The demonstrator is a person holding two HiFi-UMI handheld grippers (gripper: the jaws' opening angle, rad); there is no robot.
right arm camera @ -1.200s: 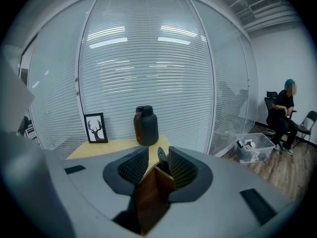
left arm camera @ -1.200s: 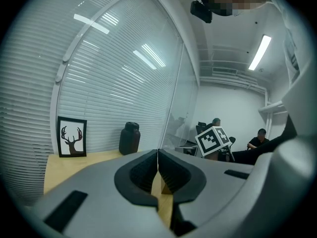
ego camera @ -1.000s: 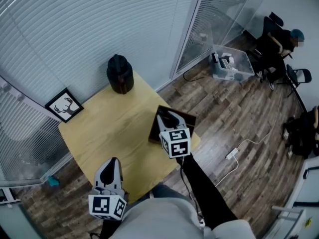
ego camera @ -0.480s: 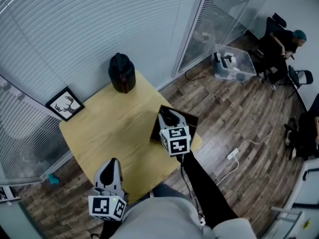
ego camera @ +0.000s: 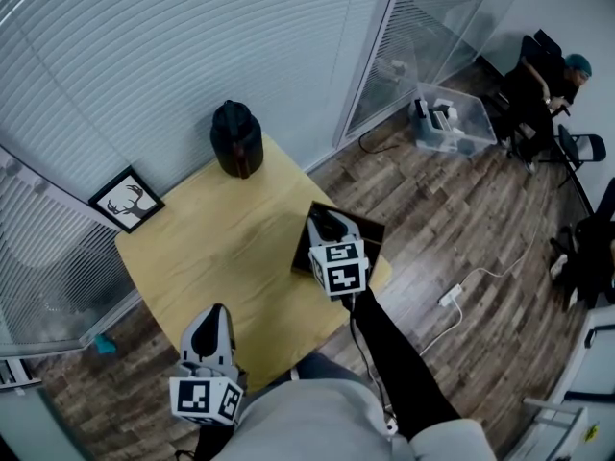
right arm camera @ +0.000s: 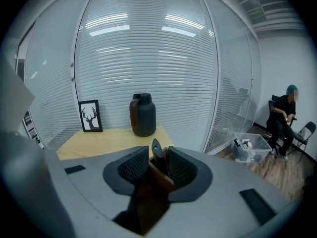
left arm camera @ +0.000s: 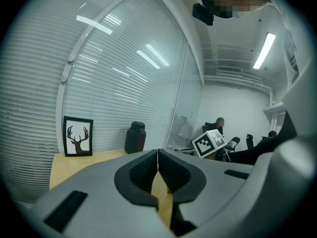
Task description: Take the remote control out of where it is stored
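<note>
Remote control (right arm camera: 156, 150) between parted right tool (right arm camera: 155, 162) jaws

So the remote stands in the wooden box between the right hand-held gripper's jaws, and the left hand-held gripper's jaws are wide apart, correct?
Not quite. The left gripper view shows the left hand-held gripper with its jaws closed together and empty. The rest holds.
</note>
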